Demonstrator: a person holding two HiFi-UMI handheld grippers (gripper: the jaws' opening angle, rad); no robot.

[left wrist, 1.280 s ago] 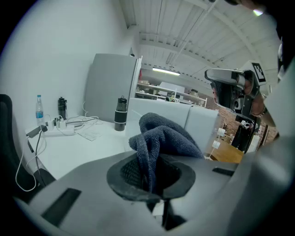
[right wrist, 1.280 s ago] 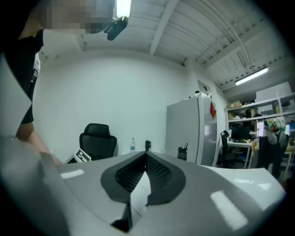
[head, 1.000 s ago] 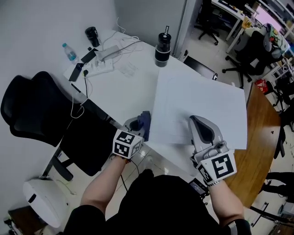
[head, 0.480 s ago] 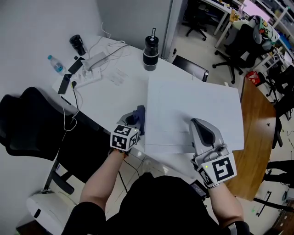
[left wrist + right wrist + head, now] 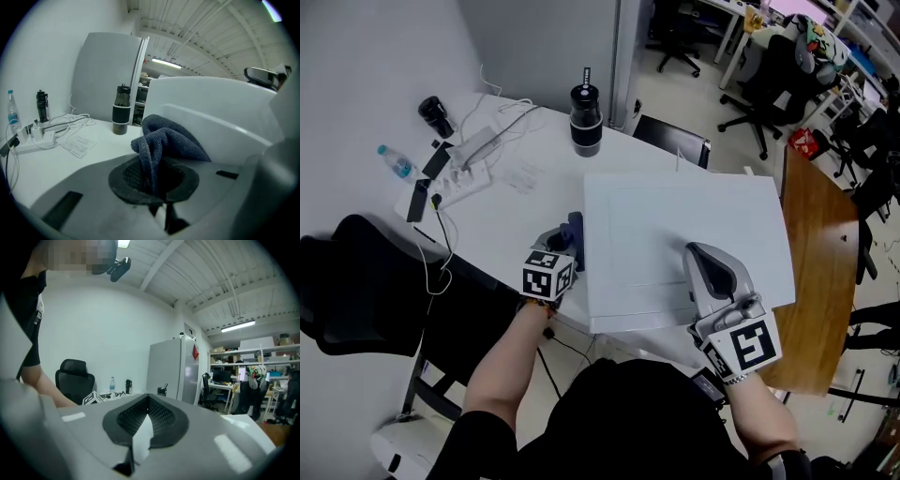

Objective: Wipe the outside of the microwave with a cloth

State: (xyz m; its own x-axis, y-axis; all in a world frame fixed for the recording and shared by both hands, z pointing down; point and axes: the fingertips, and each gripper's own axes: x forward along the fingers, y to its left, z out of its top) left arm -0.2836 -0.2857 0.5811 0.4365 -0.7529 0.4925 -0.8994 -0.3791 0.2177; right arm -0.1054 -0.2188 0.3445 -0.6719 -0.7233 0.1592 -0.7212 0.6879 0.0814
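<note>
At the microwave's [image 5: 675, 225] left side, left gripper [image 5: 566, 240] jaws pinch the blue cloth [image 5: 168, 140]; right gripper [image 5: 705, 259] jaws sit closed, empty, over its top

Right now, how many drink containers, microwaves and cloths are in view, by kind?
Drink containers: 3 (black tumbler, clear water bottle, black bottle)
Microwave: 1
Cloth: 1
Total: 5

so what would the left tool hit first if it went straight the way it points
Probably the microwave side wall, cloth first: the left tool, shut on the cloth, angles slightly into it. If it misses, the table before the black bottle. Depth is unclear.
</note>
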